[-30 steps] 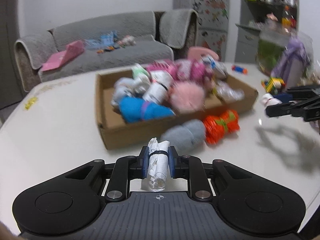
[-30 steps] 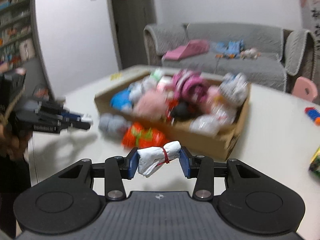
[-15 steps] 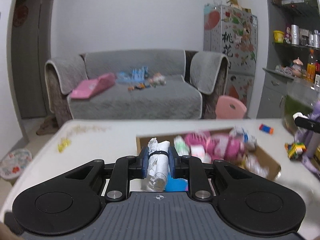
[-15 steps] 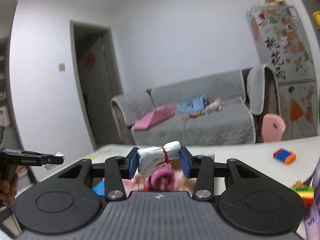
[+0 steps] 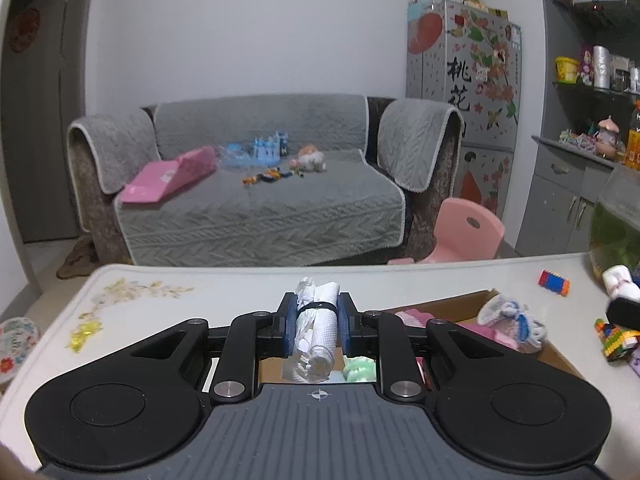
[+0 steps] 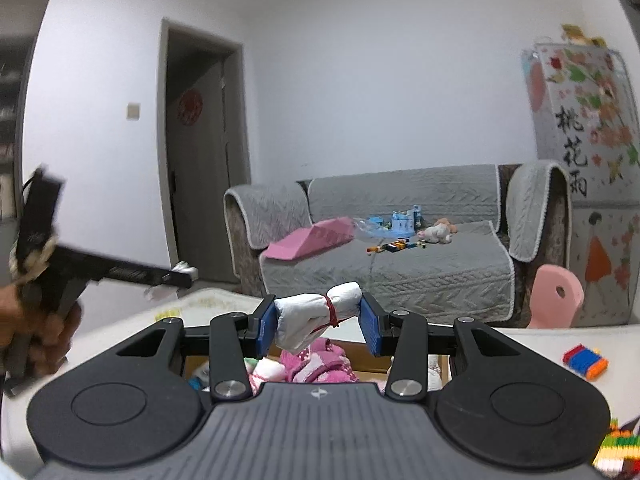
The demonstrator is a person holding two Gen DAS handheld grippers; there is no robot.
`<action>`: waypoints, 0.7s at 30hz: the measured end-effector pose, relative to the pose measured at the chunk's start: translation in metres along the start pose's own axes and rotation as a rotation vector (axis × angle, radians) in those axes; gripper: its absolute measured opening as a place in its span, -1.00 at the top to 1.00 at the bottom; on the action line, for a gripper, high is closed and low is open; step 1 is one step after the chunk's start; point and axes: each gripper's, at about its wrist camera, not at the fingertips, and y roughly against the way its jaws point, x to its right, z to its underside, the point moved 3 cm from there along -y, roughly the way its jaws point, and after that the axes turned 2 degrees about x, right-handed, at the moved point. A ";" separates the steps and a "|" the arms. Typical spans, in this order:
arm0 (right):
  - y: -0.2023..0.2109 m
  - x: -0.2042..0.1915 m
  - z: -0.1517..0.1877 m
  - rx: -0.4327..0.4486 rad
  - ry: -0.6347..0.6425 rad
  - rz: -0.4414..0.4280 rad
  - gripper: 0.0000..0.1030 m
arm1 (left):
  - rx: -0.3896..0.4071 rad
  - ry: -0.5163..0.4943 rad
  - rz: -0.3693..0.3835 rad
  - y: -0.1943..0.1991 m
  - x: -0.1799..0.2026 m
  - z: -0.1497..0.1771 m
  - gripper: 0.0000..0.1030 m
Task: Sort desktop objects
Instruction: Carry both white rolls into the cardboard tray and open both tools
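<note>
A living room lies behind the work: a grey quilted sofa (image 5: 256, 200) strewn with a pink cushion and small toys, a pink child's chair (image 5: 468, 236) beside it, and a cabinet covered in flower decals (image 5: 464, 80) against the wall. In front is a white table (image 5: 224, 284) carrying a shallow cardboard box (image 5: 556, 356) filled with soft bundles in pink, white and green. The left gripper (image 5: 318, 330) is raised above the near part of that box, its blue pads pressed onto a white towel roll (image 5: 316, 336) bound by a black band and standing upright between them. The right gripper (image 6: 318, 330) is likewise held over the box, its pads pinching a white cloth bundle (image 6: 316, 316) tied with a red band, which lies crosswise and tilts up towards the right pad. In the right wrist view the left gripper shows at the left edge, blurred, with the person's hand (image 6: 36, 332) on its handle and something white at its tip, probably the same towel roll. A red-and-blue block (image 5: 554, 282) lies on the table beyond the box, and a heap of coloured building bricks (image 5: 616, 338) sits near the table's right edge, just beside the box's far corner.
</note>
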 end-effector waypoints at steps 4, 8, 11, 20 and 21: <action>-0.007 -0.012 0.010 -0.039 0.080 0.011 0.23 | -0.064 0.032 0.021 -0.037 -0.008 0.006 0.49; -0.009 -0.021 0.019 -0.088 0.122 0.000 0.23 | -0.105 0.057 0.028 -0.060 -0.016 0.012 0.49; -0.010 -0.023 0.023 -0.128 0.118 -0.008 0.23 | -0.126 0.058 0.024 -0.070 -0.019 0.016 0.49; -0.013 -0.033 0.044 -0.254 0.137 -0.014 0.23 | -0.174 0.050 0.025 -0.089 -0.015 0.028 0.48; -0.014 -0.032 0.044 -0.265 0.132 -0.014 0.23 | -0.181 0.055 0.025 -0.090 -0.016 0.030 0.48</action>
